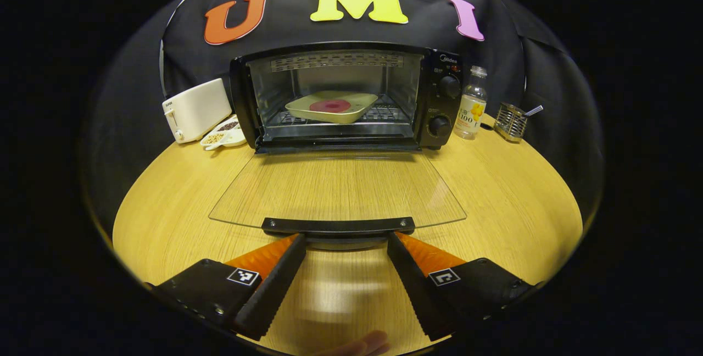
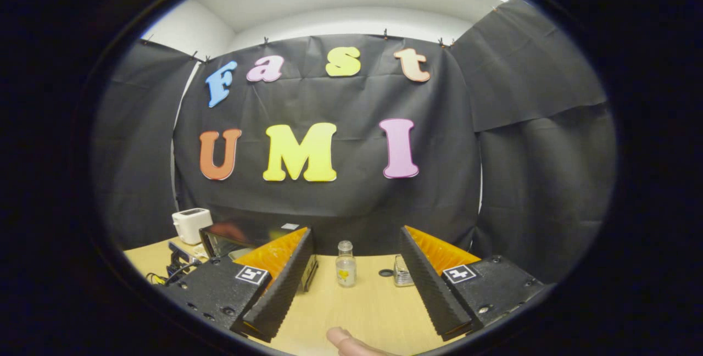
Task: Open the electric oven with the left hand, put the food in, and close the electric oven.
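Facing the electric oven [image 1: 351, 95] head-on from the left gripper [image 1: 346, 251], fingers spread wide apart and gripping nothing. Hovering just short of the door handle [image 1: 338, 226], fingertips flanking its two ends without clearly touching it. Lying fully open ahead of the fingers: the glass door [image 1: 338, 188], folded down flat over the wooden table [image 1: 505, 196]. Sitting deep inside the oven, straight ahead on the wire rack [image 1: 384, 113]: a pale tray [image 1: 332, 109] carrying a round red piece of food [image 1: 329, 105]. Standing beyond and to the left of the oven: a white toaster [image 1: 196, 109], with a divided dish of seeds [image 1: 224, 133] in front of it. Standing to the right of the oven: a clear drink bottle [image 1: 471, 103] and a wire holder [image 1: 511, 121] with a utensil in it.

Pointing higher with the right gripper [image 2: 357, 273], fingers likewise held well apart and empty, looking mostly at the booth wall. Showing between its fingers, farther off: the bottle [image 2: 345, 263]. Showing past its left finger: part of the oven [image 2: 230, 235] and the toaster [image 2: 191, 224]. Peeking in at the bottom edge of the right gripper view: a fingertip of the holding hand [image 2: 343, 339].
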`<control>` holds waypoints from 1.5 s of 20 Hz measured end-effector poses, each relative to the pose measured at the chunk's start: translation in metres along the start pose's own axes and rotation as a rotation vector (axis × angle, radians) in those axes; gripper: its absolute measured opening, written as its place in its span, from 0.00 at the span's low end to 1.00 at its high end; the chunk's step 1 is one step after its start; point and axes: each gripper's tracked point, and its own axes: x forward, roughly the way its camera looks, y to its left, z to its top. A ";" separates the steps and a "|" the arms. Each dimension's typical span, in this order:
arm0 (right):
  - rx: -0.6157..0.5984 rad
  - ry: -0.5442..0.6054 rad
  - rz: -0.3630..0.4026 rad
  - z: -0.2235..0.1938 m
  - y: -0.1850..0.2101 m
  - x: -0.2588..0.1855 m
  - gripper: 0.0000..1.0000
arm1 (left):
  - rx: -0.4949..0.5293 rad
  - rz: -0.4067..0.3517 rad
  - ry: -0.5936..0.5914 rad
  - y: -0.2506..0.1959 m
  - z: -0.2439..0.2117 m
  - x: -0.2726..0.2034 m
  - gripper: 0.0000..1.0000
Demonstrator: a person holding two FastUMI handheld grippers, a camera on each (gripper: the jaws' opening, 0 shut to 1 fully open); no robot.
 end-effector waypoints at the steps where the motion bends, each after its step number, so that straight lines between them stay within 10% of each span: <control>1: -0.006 0.002 0.004 -0.001 0.003 0.000 1.00 | 0.006 0.003 -0.005 0.000 0.002 -0.002 0.96; 30: -0.061 0.028 -0.004 0.002 -0.006 -0.028 1.00 | 0.092 0.026 -0.224 0.007 0.111 -0.032 0.97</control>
